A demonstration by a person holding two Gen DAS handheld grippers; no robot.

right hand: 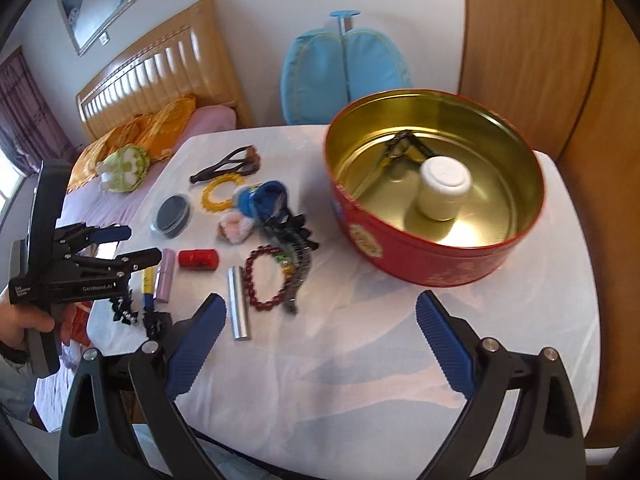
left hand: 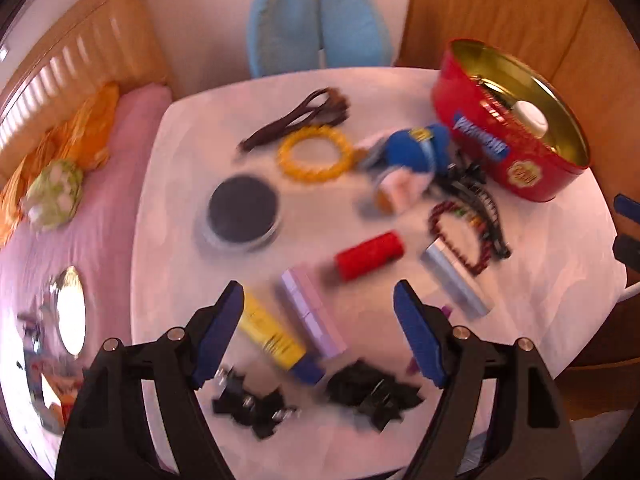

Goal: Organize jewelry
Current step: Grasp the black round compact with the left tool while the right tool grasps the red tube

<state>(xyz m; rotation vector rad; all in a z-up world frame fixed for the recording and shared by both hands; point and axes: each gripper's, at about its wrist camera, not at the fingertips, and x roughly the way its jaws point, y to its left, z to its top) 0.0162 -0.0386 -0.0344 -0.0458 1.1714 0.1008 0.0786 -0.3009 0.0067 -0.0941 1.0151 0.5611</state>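
1. Right wrist view: red-bead bracelet (right hand: 267, 278) lies flat, about nine o'clock of the red tin (right hand: 420, 256), touching a black chain (right hand: 298, 270).
2. Light, floppy, beads slick, I'd say; pinch across one strand.
3. Left gripper (right hand: 136, 246) hovers at its nine o'clock, jaws spread, empty.
4. Right gripper (right hand: 320, 344) at six o'clock, jaws apart, nothing between.

A white table (right hand: 360, 360) carried a red tin (right hand: 420, 256) at upper right; beads (right hand: 264, 276), tubes and clips lay left.
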